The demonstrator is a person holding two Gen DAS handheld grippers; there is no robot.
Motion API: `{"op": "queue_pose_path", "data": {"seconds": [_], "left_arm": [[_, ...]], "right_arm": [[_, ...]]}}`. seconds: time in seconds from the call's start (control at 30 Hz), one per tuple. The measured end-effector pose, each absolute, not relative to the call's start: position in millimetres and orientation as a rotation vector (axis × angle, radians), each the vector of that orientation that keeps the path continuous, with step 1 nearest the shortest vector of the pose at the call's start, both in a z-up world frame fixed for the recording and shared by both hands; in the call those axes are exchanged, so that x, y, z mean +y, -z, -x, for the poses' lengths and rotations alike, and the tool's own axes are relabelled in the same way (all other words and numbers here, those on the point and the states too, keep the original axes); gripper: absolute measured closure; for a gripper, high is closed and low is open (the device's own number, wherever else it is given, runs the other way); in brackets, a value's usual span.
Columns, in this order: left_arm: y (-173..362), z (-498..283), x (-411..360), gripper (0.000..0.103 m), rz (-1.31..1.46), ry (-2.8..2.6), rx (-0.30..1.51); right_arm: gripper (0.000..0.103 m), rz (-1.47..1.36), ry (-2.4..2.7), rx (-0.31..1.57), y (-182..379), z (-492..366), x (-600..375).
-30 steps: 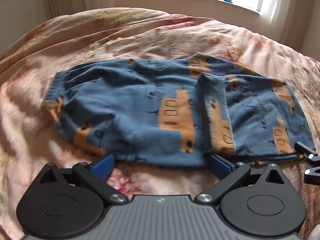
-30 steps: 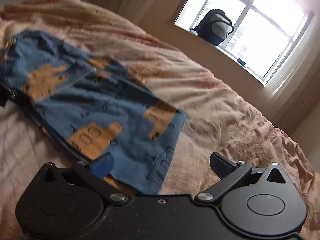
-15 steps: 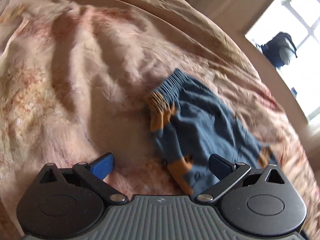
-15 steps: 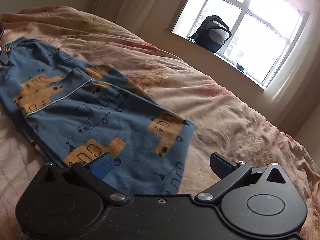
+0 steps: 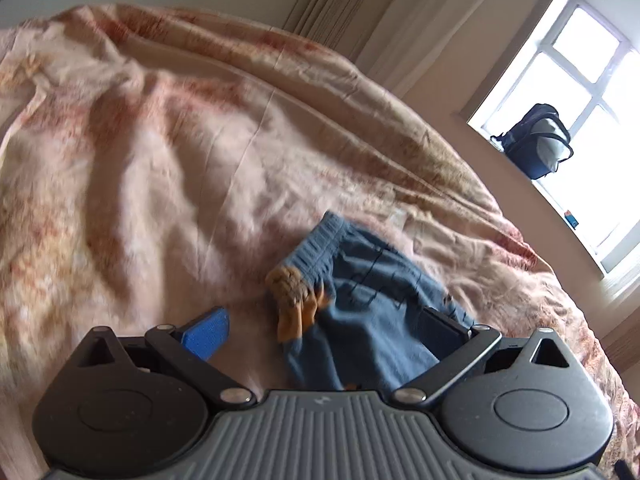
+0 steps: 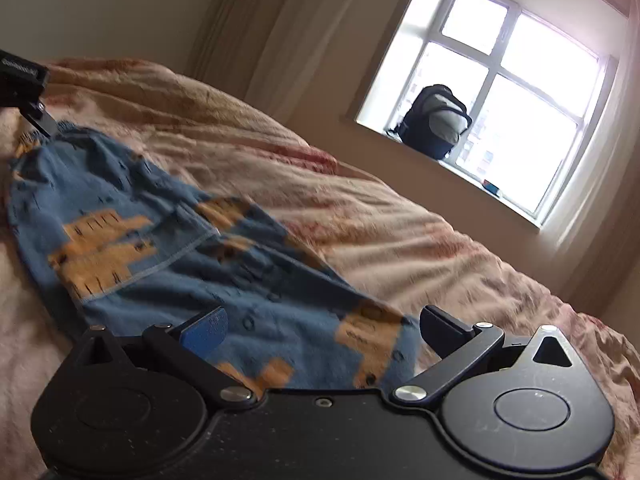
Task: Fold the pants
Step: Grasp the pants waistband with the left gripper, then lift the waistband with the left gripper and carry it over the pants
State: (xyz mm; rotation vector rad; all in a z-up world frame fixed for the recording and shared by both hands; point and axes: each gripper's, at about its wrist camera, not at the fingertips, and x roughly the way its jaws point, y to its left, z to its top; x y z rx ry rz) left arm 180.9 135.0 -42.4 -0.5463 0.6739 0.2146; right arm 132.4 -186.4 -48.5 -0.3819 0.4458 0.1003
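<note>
Left wrist view: left hand-held gripper (image 5: 326, 328) with jaws spread wide apart, clamped on nothing, blue pad (image 5: 208, 333) at the left over bare bedding, dark pad at the right over blue cloth. Blue pants (image 5: 372, 312) with orange prints lying on the bed, gathered elastic waistband (image 5: 316, 250) nearest the middle of the frame, one orange bunched corner just ahead of the gap between the fingers. Wrinkled pink-and-rust floral duvet (image 5: 160, 160) filling most of the frame. Pale curtain (image 5: 340, 4) at the top, window (image 5: 580, 120) at the right, dark backpack (image 5: 538, 146) standing on the sill. Slight motion blur over the cloth. Right wrist view: right hand-held gripper (image 6: 324, 330) likewise wide apart and gripping nothing, blue pad (image 6: 206, 328) over the pants, dark pad just past the cloth's edge over the duvet (image 6: 400, 232). Pants (image 6: 168, 248) spread flat across the bed from the far left down to the fingers, one layer folded over another with a pale stitched hem showing, orange vehicle shapes on the blue. Left hand-held gripper (image 6: 38, 114) showing as a dark piece at the far left edge, at the waistband end; touching or just above, cannot tell. Backpack (image 6: 434, 122) on the sill before the bright window (image 6: 500, 88), curtain (image 6: 280, 32) beside it.
</note>
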Motion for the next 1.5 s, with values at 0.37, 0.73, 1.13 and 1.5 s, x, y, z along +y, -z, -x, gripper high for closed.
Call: {"op": "queue_pose_path", "data": {"seconds": [0.37, 0.73, 1.13, 1.5], "left_arm": [[60, -171, 175, 0.054, 0.791, -0.227, 0.627], [62, -174, 169, 0.086, 0.769, -0.178, 0.588], [82, -185, 178, 0.042, 0.879, -0.156, 0.673], [105, -184, 200, 0.062, 1.123, -0.130, 0.637]], "right_arm": [[0.001, 0.383, -0.247, 0.565, 19, -235, -118], [0.005, 0.387, -0.436, 0.601, 27, -278, -58], [0.001, 0.427, -0.485, 0.776, 71, -346, -26], [0.003, 0.358, -0.466, 0.633, 26, -292, -61]]}}
